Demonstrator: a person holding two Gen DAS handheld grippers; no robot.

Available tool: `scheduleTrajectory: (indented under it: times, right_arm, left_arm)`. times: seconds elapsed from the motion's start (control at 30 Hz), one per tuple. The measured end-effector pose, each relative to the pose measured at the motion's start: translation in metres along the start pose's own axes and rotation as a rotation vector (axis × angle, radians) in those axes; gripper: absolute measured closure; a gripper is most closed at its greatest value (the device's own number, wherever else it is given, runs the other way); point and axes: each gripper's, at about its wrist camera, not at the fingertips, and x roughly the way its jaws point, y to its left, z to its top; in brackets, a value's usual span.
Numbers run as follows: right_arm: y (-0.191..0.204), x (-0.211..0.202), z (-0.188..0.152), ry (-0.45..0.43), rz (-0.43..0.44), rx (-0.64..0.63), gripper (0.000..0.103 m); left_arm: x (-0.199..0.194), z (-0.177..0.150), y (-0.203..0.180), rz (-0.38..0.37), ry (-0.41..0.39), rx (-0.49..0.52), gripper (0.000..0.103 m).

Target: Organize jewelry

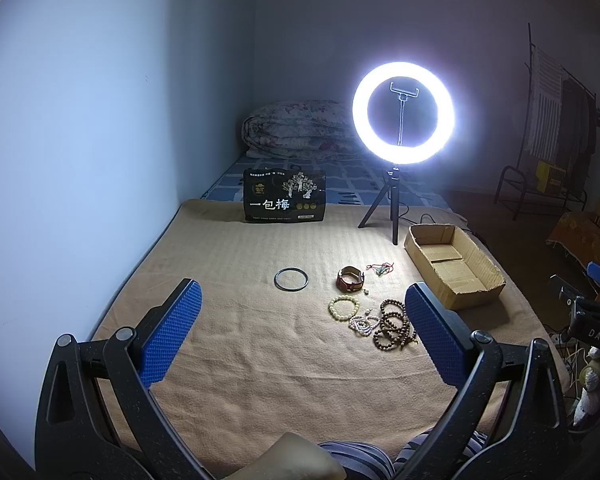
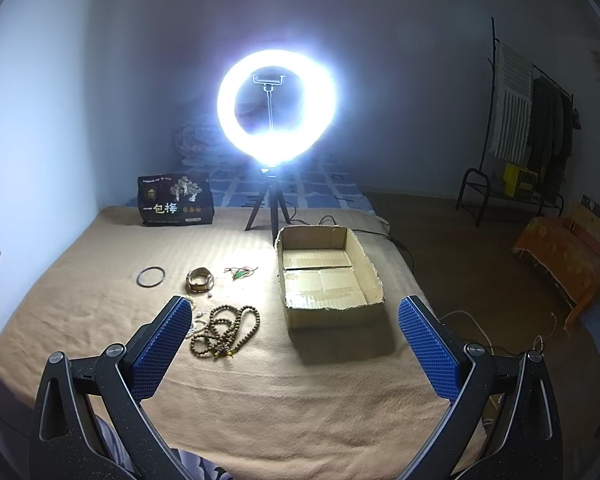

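Bed surface, tan blanket (image 2: 260,392), lit by a ring light (image 2: 276,106). Your left gripper (image 1: 296,316) and right gripper (image 2: 296,330) both stand spread wide, holding nothing. Wooden bead strand (image 2: 224,330) lies just ahead of your right gripper's left finger, coiled with no clear long axis. Cardboard box (image 2: 332,312) sits empty immediately right of it. Your right hand is likely the nearer.

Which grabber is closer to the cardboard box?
Right. The right gripper hangs just in front of the box, jaws open wide. The left gripper sits off to the box's left, over the beads.
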Motion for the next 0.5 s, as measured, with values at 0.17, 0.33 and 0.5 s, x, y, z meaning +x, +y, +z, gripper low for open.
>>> scheduleTrajectory:
  times: [0.17, 0.33, 0.5]
  right_arm:
    - [0.0008, 0.0005, -0.0004, 0.002, 0.001, 0.003, 0.000]
    - [0.0002, 0.0024, -0.0020, 0.006, 0.002, 0.007, 0.000]
    - [-0.0009, 0.0042, -0.0032, 0.012, 0.007, 0.014, 0.000]
  left_arm:
    - [0.0006, -0.0013, 0.0006, -0.001, -0.001, -0.002, 0.000]
    - [-0.0002, -0.0013, 0.0007, 0.001, -0.002, -0.001, 0.000]
    - [0.0005, -0.0011, 0.0020, 0.003, 0.003, -0.001, 0.000]
